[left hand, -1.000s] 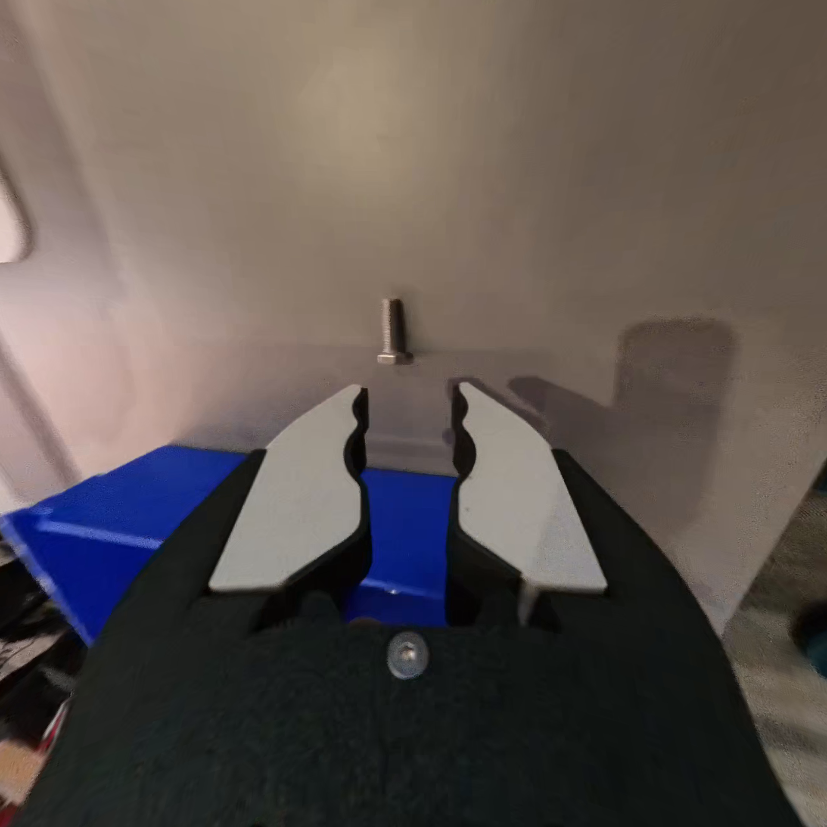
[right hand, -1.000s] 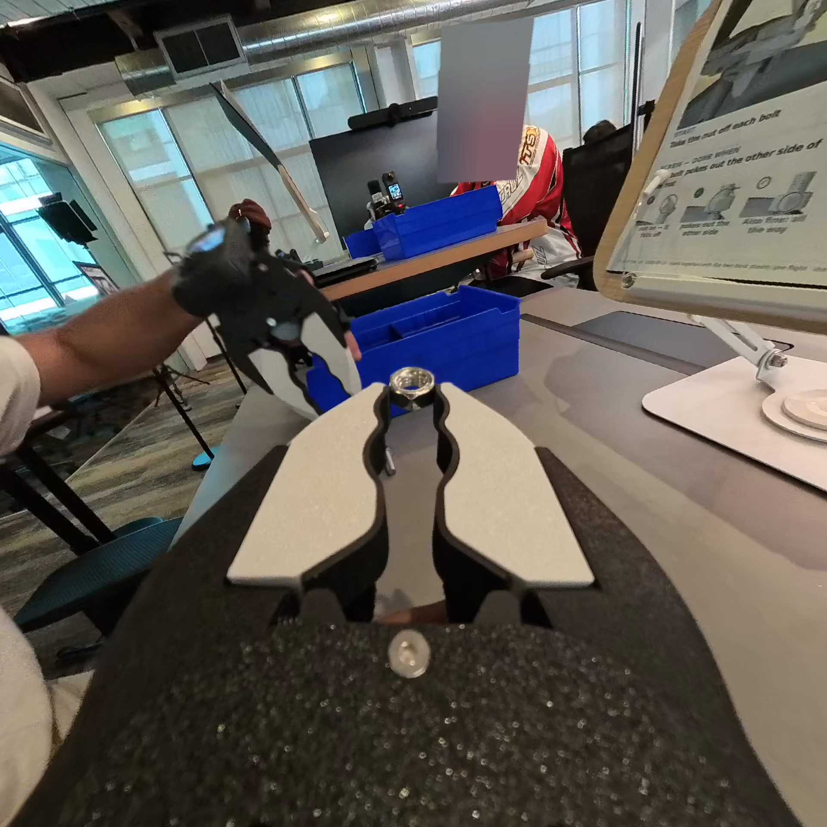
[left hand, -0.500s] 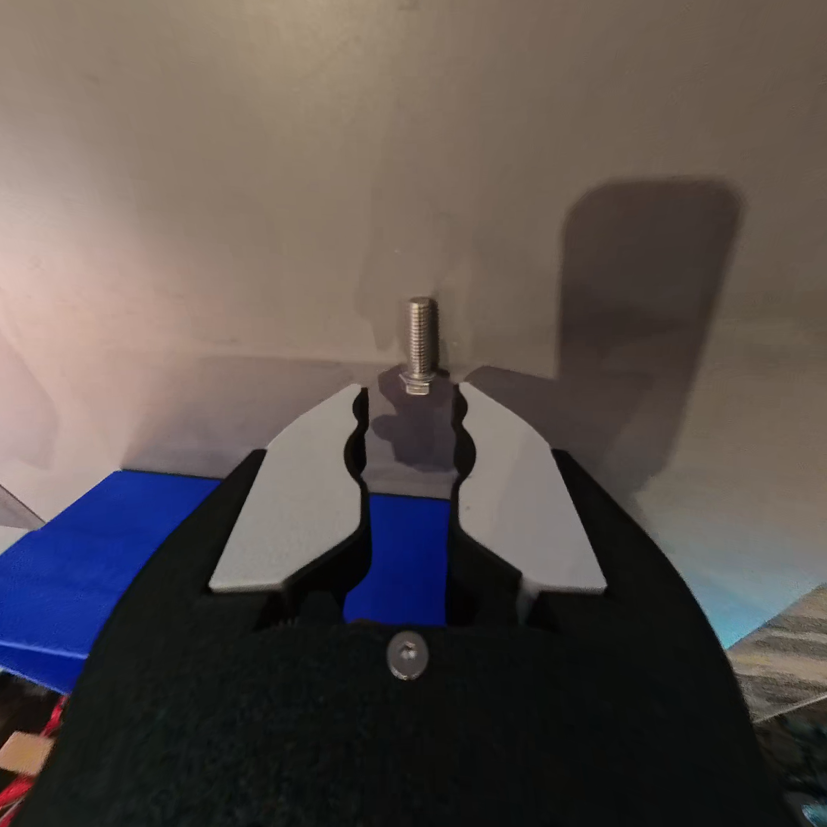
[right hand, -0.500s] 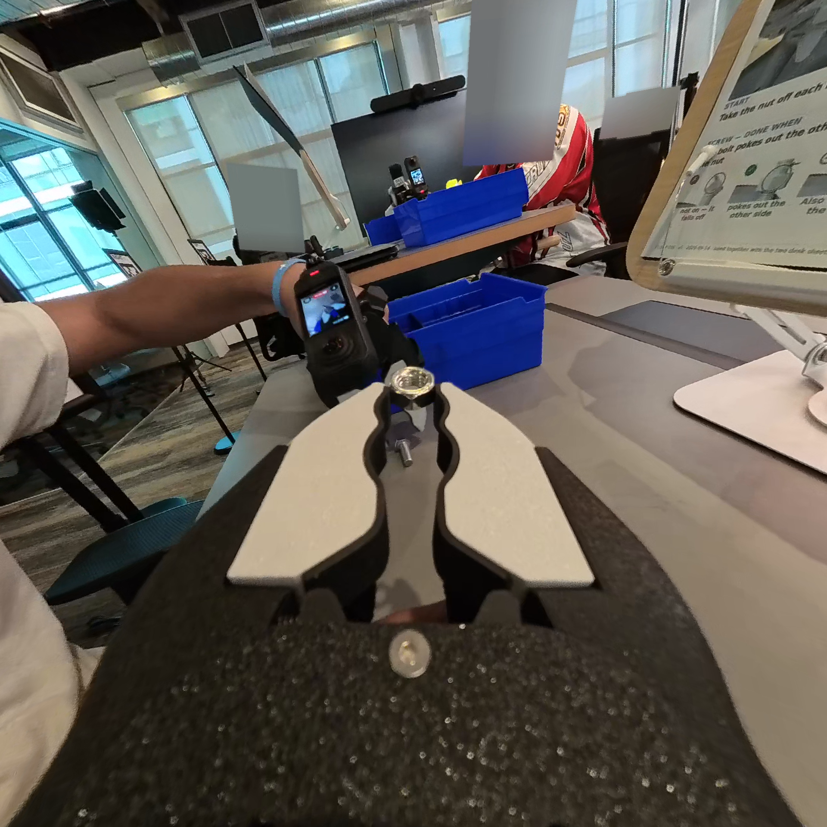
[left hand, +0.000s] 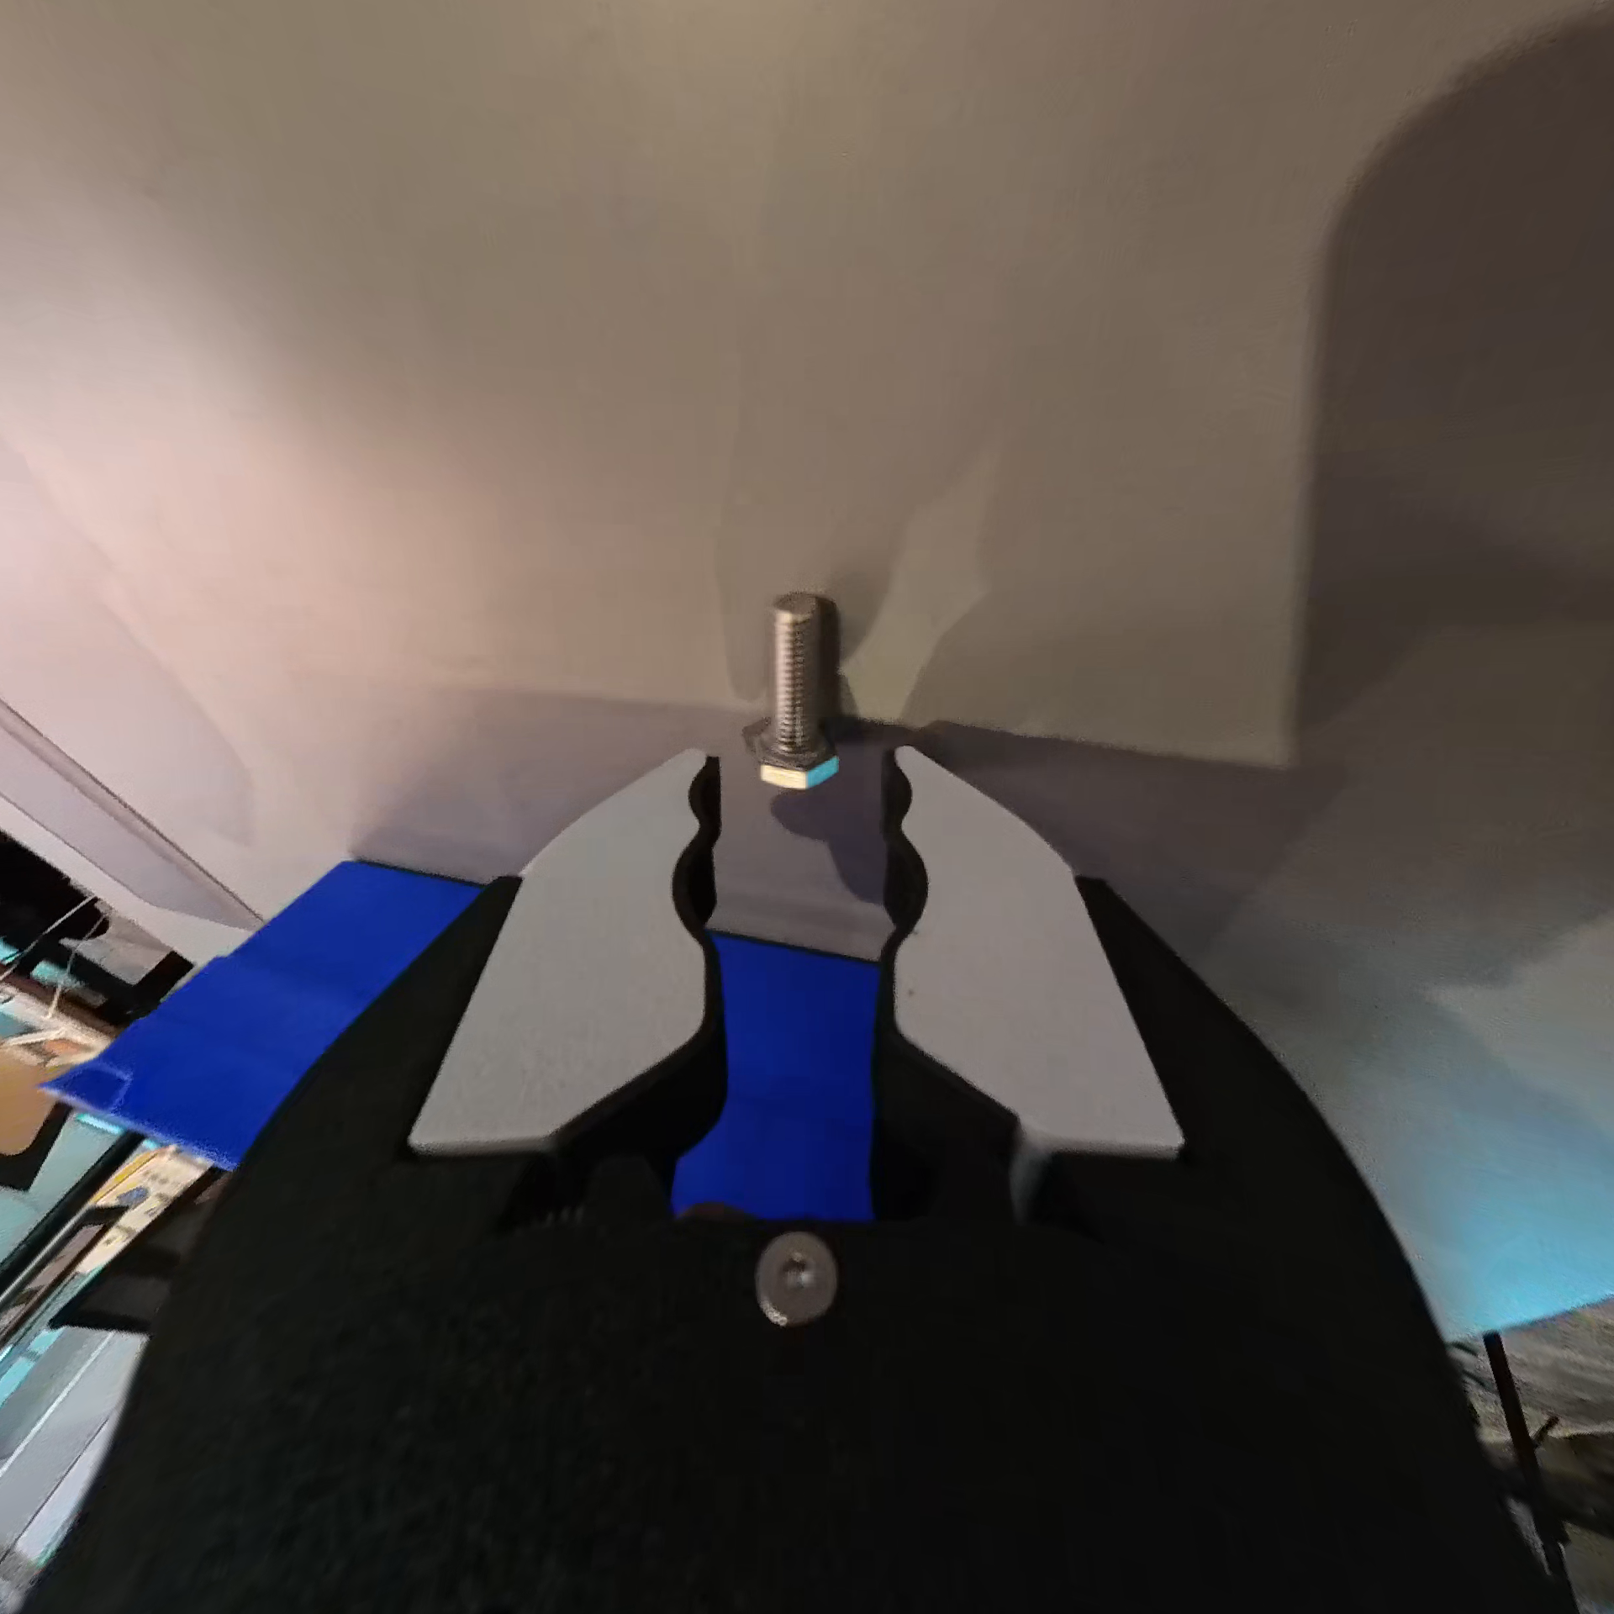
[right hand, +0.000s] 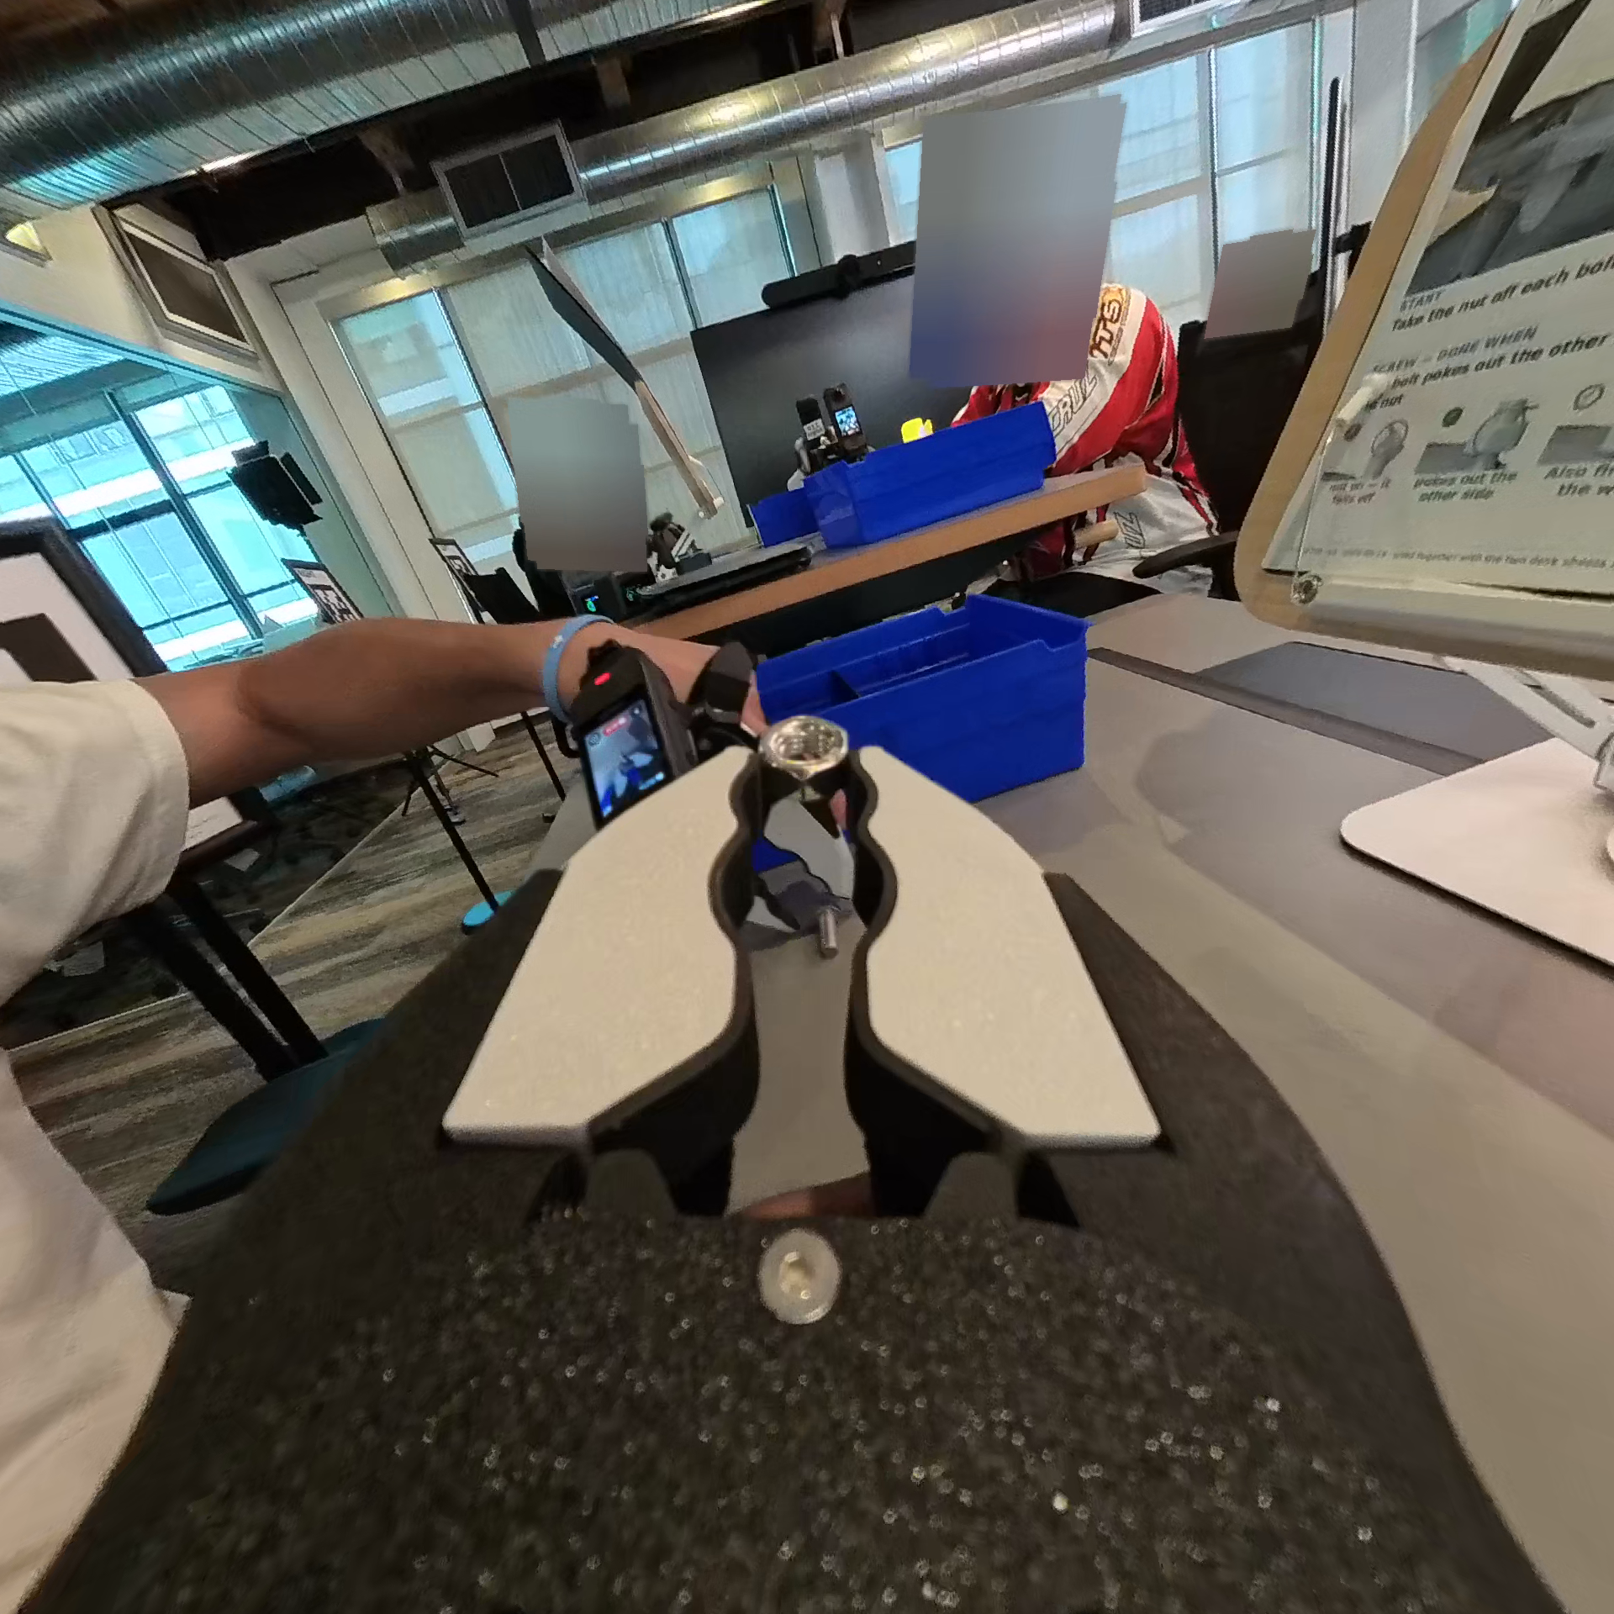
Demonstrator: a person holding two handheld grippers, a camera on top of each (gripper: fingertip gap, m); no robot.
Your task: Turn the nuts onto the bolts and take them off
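Grey tabletop [left hand: 524, 437] carries a bolt [left hand: 799, 690] standing head-down at twelve o'clock of the open, empty left gripper [left hand: 799, 769], which must close on it next, while the right gripper [right hand: 803, 764] pinches the nut [right hand: 802, 749].

Bolt [left hand: 802, 690] upright on table [left hand: 524, 349], before bin [left hand: 262, 1031]
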